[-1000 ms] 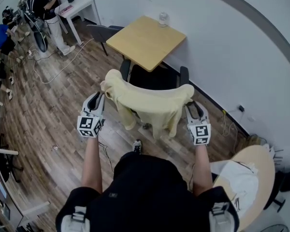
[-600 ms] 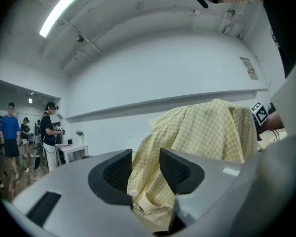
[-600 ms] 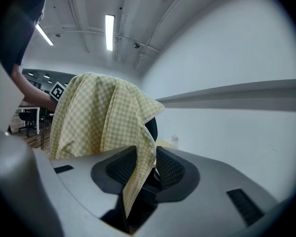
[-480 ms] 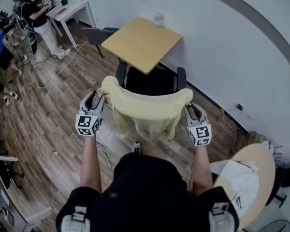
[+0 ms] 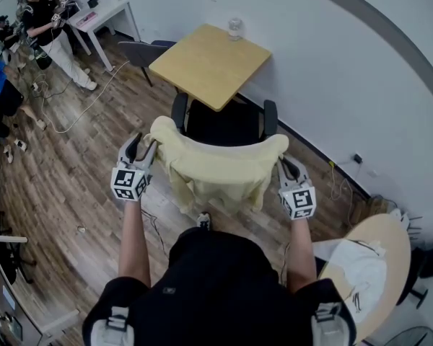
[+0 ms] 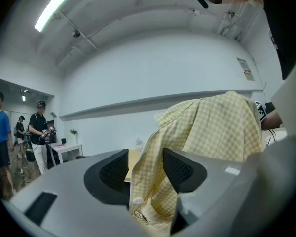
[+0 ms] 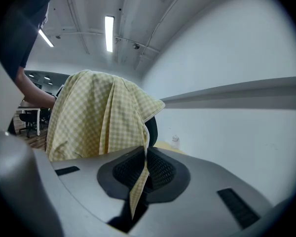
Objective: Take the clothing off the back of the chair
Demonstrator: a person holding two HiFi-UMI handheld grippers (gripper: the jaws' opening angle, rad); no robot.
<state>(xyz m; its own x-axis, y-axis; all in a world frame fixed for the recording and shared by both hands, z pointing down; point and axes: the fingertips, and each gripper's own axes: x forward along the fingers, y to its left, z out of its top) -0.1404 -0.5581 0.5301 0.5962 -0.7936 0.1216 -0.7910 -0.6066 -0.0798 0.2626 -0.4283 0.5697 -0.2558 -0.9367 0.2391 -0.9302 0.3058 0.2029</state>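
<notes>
Yellow shirt (image 5: 216,168) draped on chair (image 5: 224,127), right claw (image 5: 283,164) closing on shirt edge

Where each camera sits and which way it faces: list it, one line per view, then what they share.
Head view: on the person's head, looking steeply down at the yellow shirt over the chair; forearms, torso, left tongs and right tongs show.
Left gripper view: rides the left tongs, looking along its opening jaws, shirt between them, pads apart.
Right gripper view: rides the right tongs, looking along jaws closing on the shirt's edge.
Shared: all three show the shirt.
</notes>
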